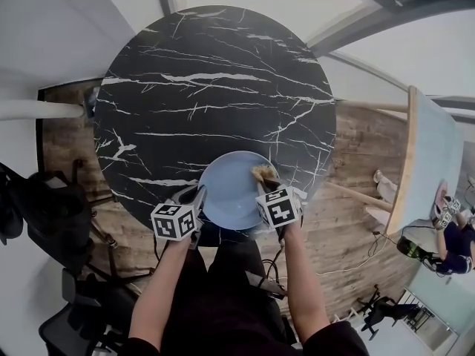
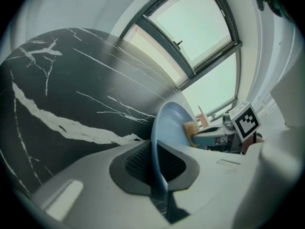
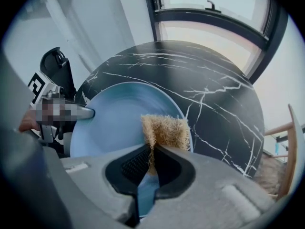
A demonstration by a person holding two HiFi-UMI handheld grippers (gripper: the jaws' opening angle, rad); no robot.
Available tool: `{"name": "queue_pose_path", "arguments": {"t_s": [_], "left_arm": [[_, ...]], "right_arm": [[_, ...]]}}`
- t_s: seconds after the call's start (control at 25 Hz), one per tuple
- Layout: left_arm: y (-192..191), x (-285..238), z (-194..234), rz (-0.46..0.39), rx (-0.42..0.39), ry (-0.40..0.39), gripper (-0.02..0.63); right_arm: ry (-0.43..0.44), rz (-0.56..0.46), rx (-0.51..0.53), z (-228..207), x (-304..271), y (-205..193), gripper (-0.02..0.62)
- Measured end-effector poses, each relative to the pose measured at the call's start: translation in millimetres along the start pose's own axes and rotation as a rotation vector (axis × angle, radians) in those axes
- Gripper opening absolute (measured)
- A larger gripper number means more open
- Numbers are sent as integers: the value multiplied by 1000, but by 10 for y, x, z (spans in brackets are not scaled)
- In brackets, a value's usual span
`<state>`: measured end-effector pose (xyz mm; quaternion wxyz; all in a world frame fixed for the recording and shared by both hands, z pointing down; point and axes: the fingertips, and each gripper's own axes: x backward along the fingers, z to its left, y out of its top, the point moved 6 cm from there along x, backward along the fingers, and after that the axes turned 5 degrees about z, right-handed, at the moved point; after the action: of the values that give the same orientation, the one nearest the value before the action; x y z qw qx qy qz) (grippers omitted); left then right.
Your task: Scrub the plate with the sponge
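Plate (image 1: 228, 195) pinned, sponge (image 1: 262, 173) working at the worktop (image 1: 215, 87) edge.
Head view: the plate is lying by the near edge. Left gripper view: the left claw (image 2: 155, 156) is pinching its rim. Right gripper view: the right claw (image 3: 151, 154) is gripping the sponge, pressing it on the plate. A hard stroke could slip the rim free, I reckon, sending the plate over.

Steep overhead head view; close gripper views; plate (image 1: 226, 188) common.
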<state>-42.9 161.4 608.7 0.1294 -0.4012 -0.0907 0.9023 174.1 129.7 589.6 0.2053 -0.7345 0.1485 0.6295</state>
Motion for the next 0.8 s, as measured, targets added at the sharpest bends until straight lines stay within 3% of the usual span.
{"name": "queue_pose_path", "arguments": {"t_s": [0.24,0.36,0.56,0.8], "left_arm": [[-25,-1,-4,0,14,-3,21],[-30,0,-13,-6,22,4,21],[-42,13,-5,-25,33,13,21],[-44,10,-19,-35,34,16,21]], "right_arm": [[-93,2,58,12,8,-10,21],[-93,-33,50,55,74,-12,21],[102,-152,-55,477,269,-41,21],[317,-130,-107,1198,188,-238,21]]}}
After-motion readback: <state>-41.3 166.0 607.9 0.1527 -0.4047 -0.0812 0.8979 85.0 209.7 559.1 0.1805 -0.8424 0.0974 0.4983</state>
